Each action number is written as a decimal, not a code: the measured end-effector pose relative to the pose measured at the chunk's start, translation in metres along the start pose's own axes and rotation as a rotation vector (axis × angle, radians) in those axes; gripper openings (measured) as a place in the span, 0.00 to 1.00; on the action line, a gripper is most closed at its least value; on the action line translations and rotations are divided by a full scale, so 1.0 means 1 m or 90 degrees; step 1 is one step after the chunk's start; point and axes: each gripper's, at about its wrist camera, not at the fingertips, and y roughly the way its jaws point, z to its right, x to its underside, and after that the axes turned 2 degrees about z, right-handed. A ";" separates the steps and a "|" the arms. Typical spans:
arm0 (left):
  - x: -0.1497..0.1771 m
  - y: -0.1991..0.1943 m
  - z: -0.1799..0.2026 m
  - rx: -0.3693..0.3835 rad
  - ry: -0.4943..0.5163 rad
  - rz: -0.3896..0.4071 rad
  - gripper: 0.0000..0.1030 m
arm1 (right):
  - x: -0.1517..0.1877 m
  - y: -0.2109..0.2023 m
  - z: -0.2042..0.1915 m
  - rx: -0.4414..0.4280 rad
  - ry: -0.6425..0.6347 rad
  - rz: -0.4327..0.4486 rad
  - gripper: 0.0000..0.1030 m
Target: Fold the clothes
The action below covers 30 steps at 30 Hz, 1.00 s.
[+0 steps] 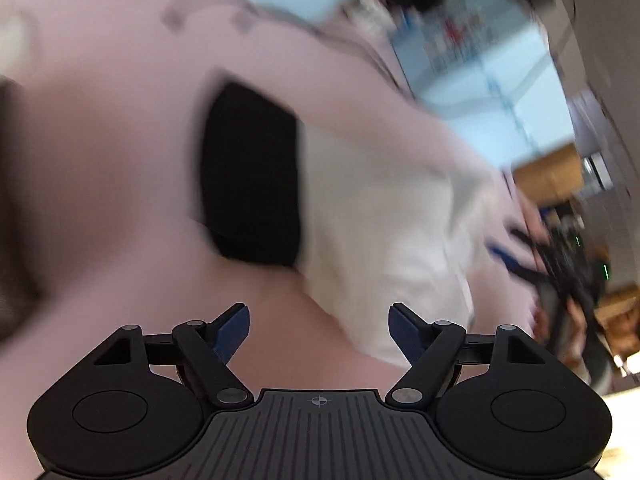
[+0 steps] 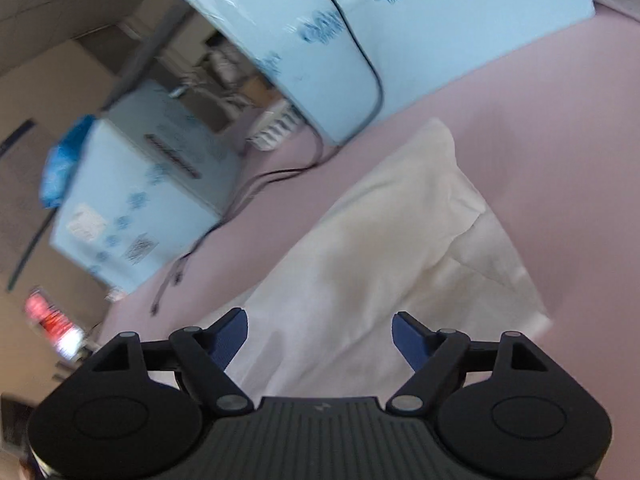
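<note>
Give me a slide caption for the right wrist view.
Open right gripper above folded white garment on pink surface.

Garment [image 2: 384, 240] lies on sheet [image 2: 560, 120], boxes [image 2: 400, 32] behind it.

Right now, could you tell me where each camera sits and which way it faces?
Left wrist: on the left gripper, open, facing down over the pink cover, black cloth and white cloth; right gripper at the edge.
Right wrist: on the right gripper, open, facing the white cloth and blue boxes.
Shared: white cloth, pink cover.
</note>
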 end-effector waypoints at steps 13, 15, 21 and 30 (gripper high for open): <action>0.006 -0.007 0.003 0.057 -0.030 0.184 0.03 | 0.028 -0.054 -0.017 -0.085 -0.128 0.226 0.08; 0.006 -0.022 0.004 0.079 -0.027 0.220 0.03 | 0.031 -0.075 -0.026 -0.113 -0.147 0.262 0.08; 0.024 -0.090 0.030 0.161 0.010 0.356 0.03 | 0.040 -0.137 -0.055 -0.196 -0.202 0.366 0.08; 0.006 -0.139 0.084 0.188 0.102 0.477 0.03 | 0.014 -0.170 -0.099 -0.199 -0.250 0.446 0.08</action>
